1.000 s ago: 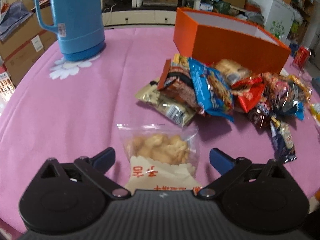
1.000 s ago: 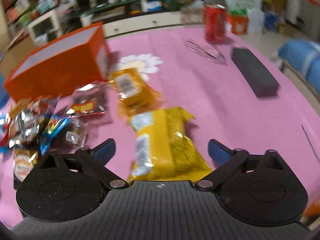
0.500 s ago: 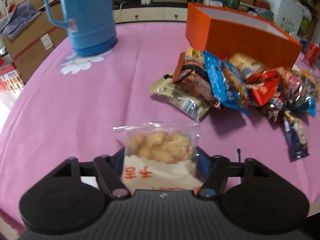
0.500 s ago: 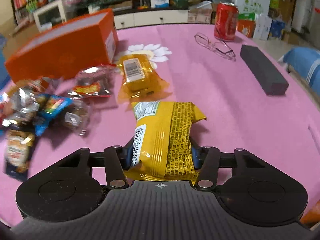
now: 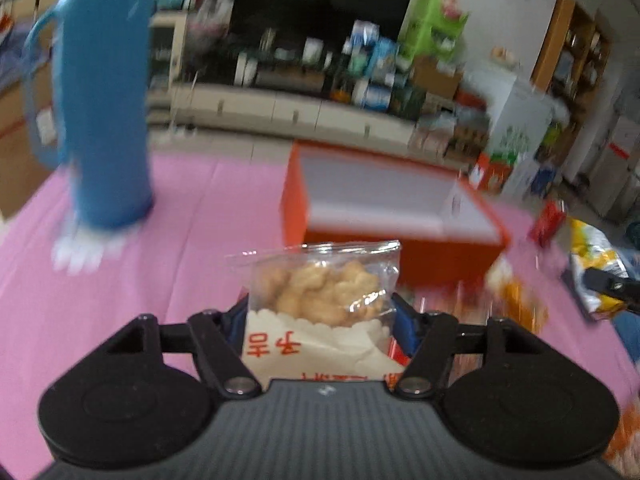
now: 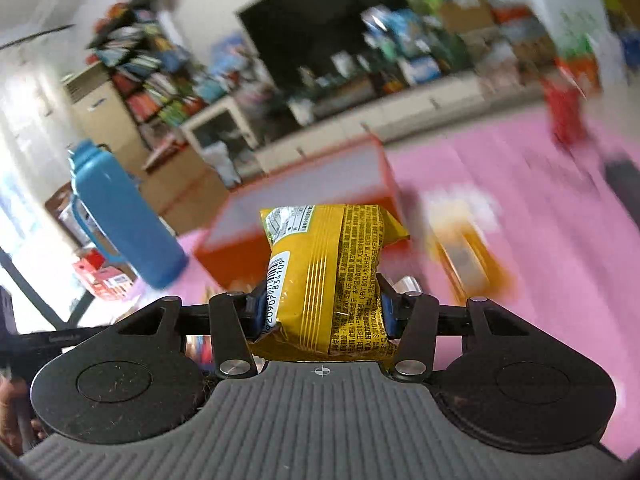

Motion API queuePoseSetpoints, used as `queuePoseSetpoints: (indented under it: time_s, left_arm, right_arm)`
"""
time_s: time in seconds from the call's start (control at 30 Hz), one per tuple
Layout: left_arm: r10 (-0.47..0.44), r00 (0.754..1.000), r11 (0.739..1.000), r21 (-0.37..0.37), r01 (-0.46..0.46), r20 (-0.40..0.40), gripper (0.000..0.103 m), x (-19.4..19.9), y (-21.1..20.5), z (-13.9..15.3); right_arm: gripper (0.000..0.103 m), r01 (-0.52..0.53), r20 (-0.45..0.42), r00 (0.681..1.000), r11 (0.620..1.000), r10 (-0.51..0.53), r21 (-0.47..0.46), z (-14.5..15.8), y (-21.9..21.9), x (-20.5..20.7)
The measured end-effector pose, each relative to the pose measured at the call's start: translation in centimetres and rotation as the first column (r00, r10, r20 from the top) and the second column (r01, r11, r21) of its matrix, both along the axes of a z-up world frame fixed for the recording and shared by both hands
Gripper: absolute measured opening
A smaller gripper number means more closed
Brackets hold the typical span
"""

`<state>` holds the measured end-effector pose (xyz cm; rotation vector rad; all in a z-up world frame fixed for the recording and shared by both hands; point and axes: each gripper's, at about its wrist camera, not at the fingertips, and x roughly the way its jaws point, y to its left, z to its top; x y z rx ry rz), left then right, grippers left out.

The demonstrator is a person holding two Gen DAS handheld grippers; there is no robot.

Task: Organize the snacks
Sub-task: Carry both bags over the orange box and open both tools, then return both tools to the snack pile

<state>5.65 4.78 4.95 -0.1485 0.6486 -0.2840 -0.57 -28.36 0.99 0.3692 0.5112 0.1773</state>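
Both packets have come up off the pink surface [image 5: 200, 216] since half a second ago, and each wrist view now looks across the room rather than down. At the left gripper [image 5: 320, 316] the jaws are clamped on the clear cookie bag [image 5: 320, 296], which stands upright between the blue pads with its white printed lower half (red characters on it) down against the gripper body. Beyond it, at 12 to 1 o'clock, sits the open orange box [image 5: 384, 208], its pale interior showing; the blue thermos [image 5: 104, 120] stands at 10 o'clock, blurred. At the right gripper [image 6: 320, 308] the jaws are pinched on the yellow snack pack [image 6: 324, 272], barcode side at its left, held upright and clear of the surface. Behind it lies the same orange box [image 6: 304, 196], with the thermos [image 6: 120, 216] at 9 o'clock and a blurred orange-yellow packet [image 6: 464, 248] on the surface at 2 o'clock.
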Motion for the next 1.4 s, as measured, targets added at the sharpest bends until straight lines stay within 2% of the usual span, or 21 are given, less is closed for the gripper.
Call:
queuePoseSetpoints:
  time_s: [0.13, 0.23, 0.33, 0.5, 0.53, 0.57, 0.63, 0.67, 0.7, 0.73, 0.77, 0.8, 0.9, 0.97, 1.03, 1.1, 1.2, 1.27, 1.33, 1.4]
  left_arm:
    - [0.006, 0.998, 1.0, -0.015, -0.005, 0.067, 0.066, 7.3, -3.9, 1.8]
    - [0.0, 0.998, 1.0, 0.013, -0.001, 0.07, 0.066, 12.6, -7.0, 1.0]
    - [-0.001, 1.0, 1.0, 0.014, 0.0, 0.023, 0.066, 16.5, -8.5, -1.3]
    - [0.021, 0.999, 1.0, 0.019, -0.02, -0.037, 0.066, 19.4, -9.3, -4.9]
    - [0.028, 0.999, 1.0, 0.012, -0.028, -0.037, 0.07, 19.5, -9.1, -5.0]
    - [0.032, 0.999, 0.999, 0.02, -0.031, -0.034, 0.079, 19.5, -9.1, -4.9]
    - [0.049, 0.999, 0.999, 0.015, -0.049, 0.009, 0.081, 18.9, -8.6, -3.9]
    - [0.053, 0.998, 0.999, 0.001, -0.053, 0.031, 0.083, 18.4, -8.2, -3.1]
    - [0.052, 0.998, 0.999, -0.018, -0.051, 0.048, 0.085, 17.9, -7.8, -2.3]
    - [0.054, 0.996, 0.998, -0.039, -0.051, 0.064, 0.097, 17.3, -7.4, -1.3]
    - [0.069, 0.993, 0.997, -0.053, -0.064, 0.093, 0.101, 16.5, -6.8, -0.3]
    - [0.074, 0.99, 0.996, -0.057, -0.068, 0.118, 0.101, 15.7, -6.6, 0.5]
    - [0.064, 0.988, 0.997, -0.042, -0.058, 0.144, 0.101, 13.3, -6.2, 2.8]
    - [0.056, 0.988, 0.998, -0.01, -0.055, 0.143, 0.102, 10.9, -5.9, 3.3]
    - [0.051, 0.99, 0.998, 0.029, -0.055, 0.135, 0.102, 7.7, -5.3, 2.8]
    - [0.054, 0.993, 0.996, 0.069, -0.061, 0.105, 0.102, 3.4, -4.0, 0.5]
    - [0.09, 0.996, 0.991, 0.102, -0.09, 0.009, 0.102, -1.6, -2.0, -3.3]
    - [0.089, 0.995, 0.99, 0.117, -0.082, -0.055, 0.102, -4.0, -0.9, -5.1]
    - [0.083, 0.993, 0.988, 0.14, -0.07, -0.084, 0.102, -5.6, -0.2, -6.5]
    - [0.081, 0.992, 0.981, 0.182, -0.064, -0.092, 0.102, -6.4, -0.3, -7.3]
  right_arm:
    - [0.032, -0.007, 0.088, 0.996, 0.996, 0.015, -0.086, 2.5, 2.6, 8.1]
    - [0.032, 0.014, 0.102, 0.995, 0.988, 0.002, -0.153, 2.1, 4.2, 14.8]
    - [0.032, 0.012, 0.054, 0.999, 0.981, -0.001, -0.194, 0.3, 5.3, 20.3]
    - [0.035, -0.022, -0.033, 0.999, 0.98, 0.016, -0.199, -3.3, 6.5, 25.3]
    - [0.036, -0.038, -0.057, 0.998, 0.98, 0.027, -0.195, -3.8, 6.8, 26.2]
    - [0.037, -0.042, -0.063, 0.998, 0.982, 0.031, -0.183, -4.1, 6.9, 26.6]
    - [0.042, -0.018, -0.05, 0.999, 0.982, 0.009, -0.189, -4.1, 6.7, 26.3]
    - [0.054, -0.01, -0.028, 1.0, 0.982, 0.004, -0.189, -3.6, 6.5, 25.9]
    - [0.071, -0.002, 0.006, 1.0, 0.984, 0.004, -0.179, -2.8, 6.2, 25.3]
    - [0.079, 0.002, 0.036, 0.999, 0.986, 0.004, -0.169, -2.1, 6.0, 24.6]
    - [0.088, 0.007, 0.072, 0.997, 0.987, 0.005, -0.162, -1.1, 5.9, 23.7]
    - [0.091, 0.008, 0.096, 0.995, 0.987, 0.008, -0.163, -0.3, 5.9, 23.0]
    - [0.093, 0.008, 0.15, 0.988, 0.982, 0.021, -0.189, 2.4, 6.1, 20.3]
    - [0.094, 0.003, 0.165, 0.986, 0.978, 0.032, -0.208, 3.6, 6.2, 18.4]
    - [0.094, 0.001, 0.161, 0.986, 0.975, 0.035, -0.222, 4.3, 6.0, 16.1]
    - [0.094, 0.003, 0.143, 0.989, 0.974, 0.03, -0.227, 4.0, 5.5, 13.3]
    - [0.094, 0.023, 0.085, 0.996, 0.981, -0.007, -0.192, 0.8, 3.6, 7.5]
    - [0.094, 0.023, -0.009, 1.0, 0.994, -0.024, -0.105, -2.4, 1.9, 4.3]
    - [0.093, 0.002, -0.105, 0.994, 1.0, -0.003, -0.017, -4.6, 0.3, 2.1]
    - [0.094, -0.01, -0.127, 0.992, 1.0, 0.007, -0.023, -6.0, -0.5, 0.3]
